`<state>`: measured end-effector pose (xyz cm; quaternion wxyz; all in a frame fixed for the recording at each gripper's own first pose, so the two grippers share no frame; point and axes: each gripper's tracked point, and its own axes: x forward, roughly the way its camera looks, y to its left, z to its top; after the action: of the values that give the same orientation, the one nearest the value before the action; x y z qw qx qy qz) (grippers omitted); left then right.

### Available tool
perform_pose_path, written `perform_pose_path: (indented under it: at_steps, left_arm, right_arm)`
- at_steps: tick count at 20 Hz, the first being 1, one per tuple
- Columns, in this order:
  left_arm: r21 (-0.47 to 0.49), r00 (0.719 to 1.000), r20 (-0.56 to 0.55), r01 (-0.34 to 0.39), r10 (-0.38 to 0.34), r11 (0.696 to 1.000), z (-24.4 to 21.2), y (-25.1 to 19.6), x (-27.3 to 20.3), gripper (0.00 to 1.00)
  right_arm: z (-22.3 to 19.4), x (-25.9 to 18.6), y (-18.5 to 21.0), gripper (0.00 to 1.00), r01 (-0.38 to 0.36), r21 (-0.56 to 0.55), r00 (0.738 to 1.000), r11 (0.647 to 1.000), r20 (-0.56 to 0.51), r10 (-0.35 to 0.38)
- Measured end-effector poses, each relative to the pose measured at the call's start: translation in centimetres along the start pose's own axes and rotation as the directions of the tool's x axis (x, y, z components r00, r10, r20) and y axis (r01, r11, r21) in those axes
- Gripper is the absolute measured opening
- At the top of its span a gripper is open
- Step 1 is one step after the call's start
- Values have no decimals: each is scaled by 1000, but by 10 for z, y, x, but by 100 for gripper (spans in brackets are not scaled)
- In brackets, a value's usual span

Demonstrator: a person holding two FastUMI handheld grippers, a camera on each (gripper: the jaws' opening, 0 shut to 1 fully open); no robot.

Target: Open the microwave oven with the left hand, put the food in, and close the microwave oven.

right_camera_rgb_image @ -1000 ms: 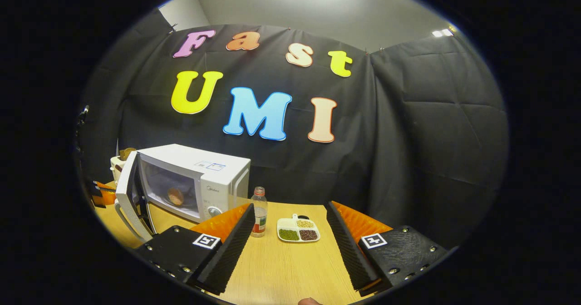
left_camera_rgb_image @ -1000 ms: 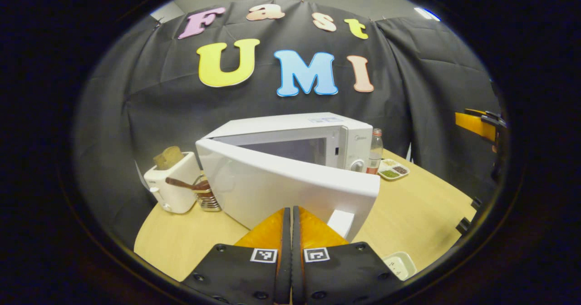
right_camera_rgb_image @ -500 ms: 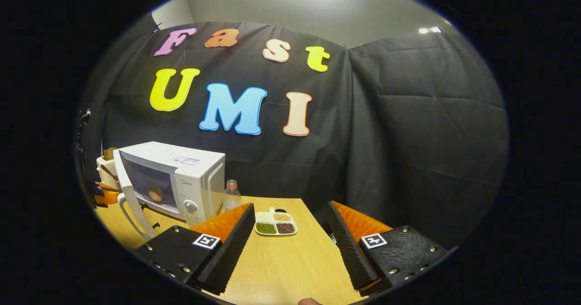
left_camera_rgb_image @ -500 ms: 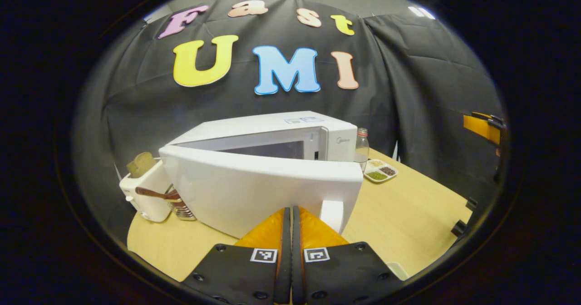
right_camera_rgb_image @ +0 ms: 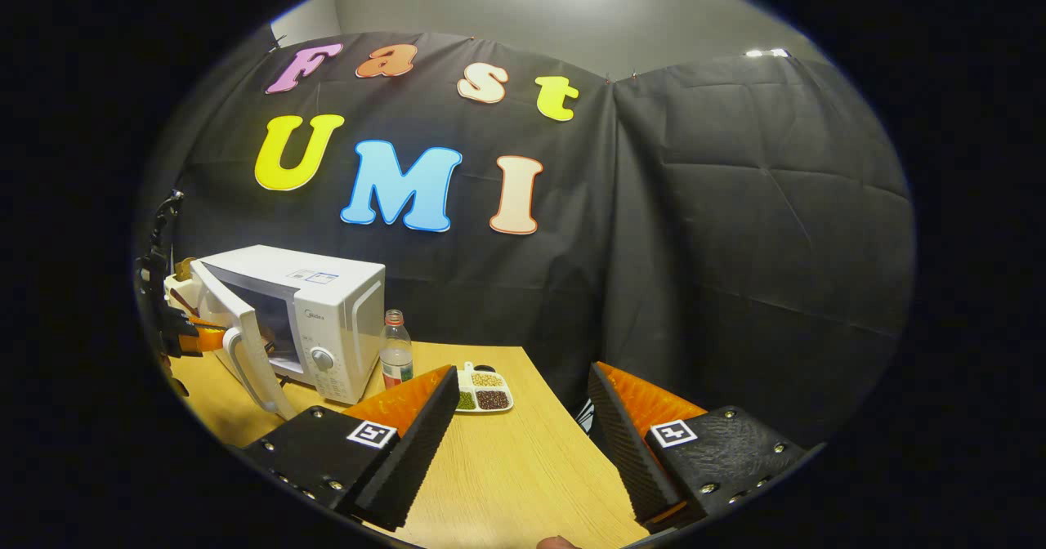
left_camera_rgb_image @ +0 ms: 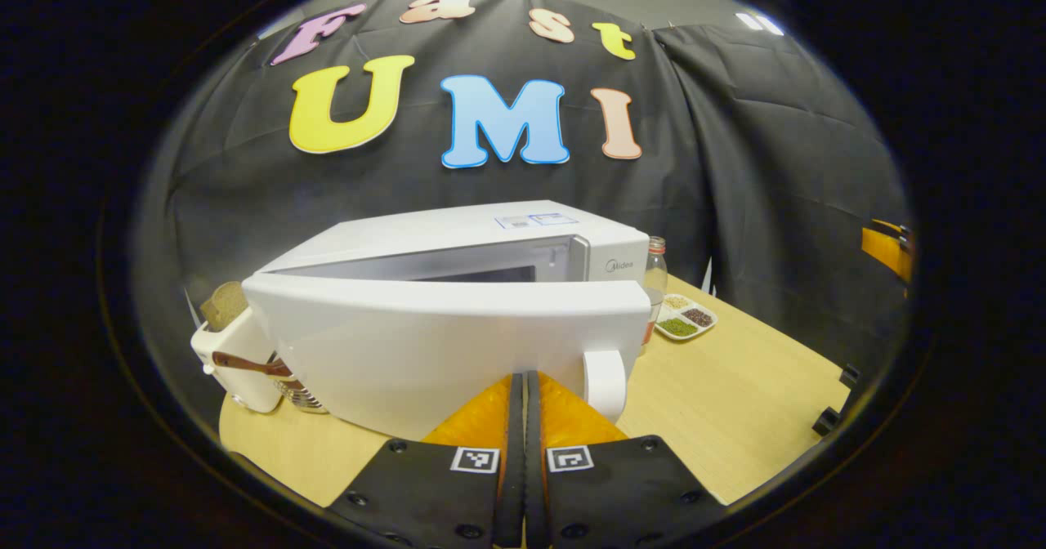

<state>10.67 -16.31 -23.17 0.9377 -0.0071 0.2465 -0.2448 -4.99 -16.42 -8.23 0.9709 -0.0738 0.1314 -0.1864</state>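
The white microwave stands on the wooden table with its door ajar, only a narrow wedge of the opening showing above it. My left gripper is shut with nothing between its fingers, and its tips rest against the door's outer face, just left of the white handle. In the right gripper view the microwave sits far left, with the door swung most of the way in and the left gripper behind it. My right gripper hangs open and empty over the table's right part. The door hides the inside.
A white toaster with bread and a metal utensil holder stand left of the microwave. A clear bottle and a divided dish of beans sit to its right. The table ends close on the right.
The microwave door has swung further toward shut with my shut left gripper against it. The right gripper view has turned rightward, so the microwave sits further left; the gripper stays open.
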Motion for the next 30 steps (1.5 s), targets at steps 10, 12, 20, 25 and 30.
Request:
perform_pose_path:
  at_steps: [10, 12, 20, 25, 30]
  left_arm:
    - [12, 999, -12, -33, 33, 999, 23, 7, 66, 7]
    - [-5, 999, -30, -32, 32, 999, 23, 6, 76, 8]
    - [-154, 997, -76, -37, 25, 987, 12, -3, 89, 7]
    - [-127, 997, 5, -72, 73, 989, 44, 1, 53, 7]
    - [-57, 972, 153, -169, 176, 984, 90, 26, -41, 8]
  right_arm:
    - [-4, 1, -14, 97, 46, 6, 999, 999, -13, -46]
    - [-6, 1, -17, 97, 51, 3, 999, 999, -19, -51]
    - [-6, 15, -2, 97, 6, 24, 1000, 1000, -29, -5]
    - [9, 23, 38, 97, -104, 55, 995, 993, 6, 104]
    - [26, 21, 93, 97, -234, 141, 972, 962, 42, 231]
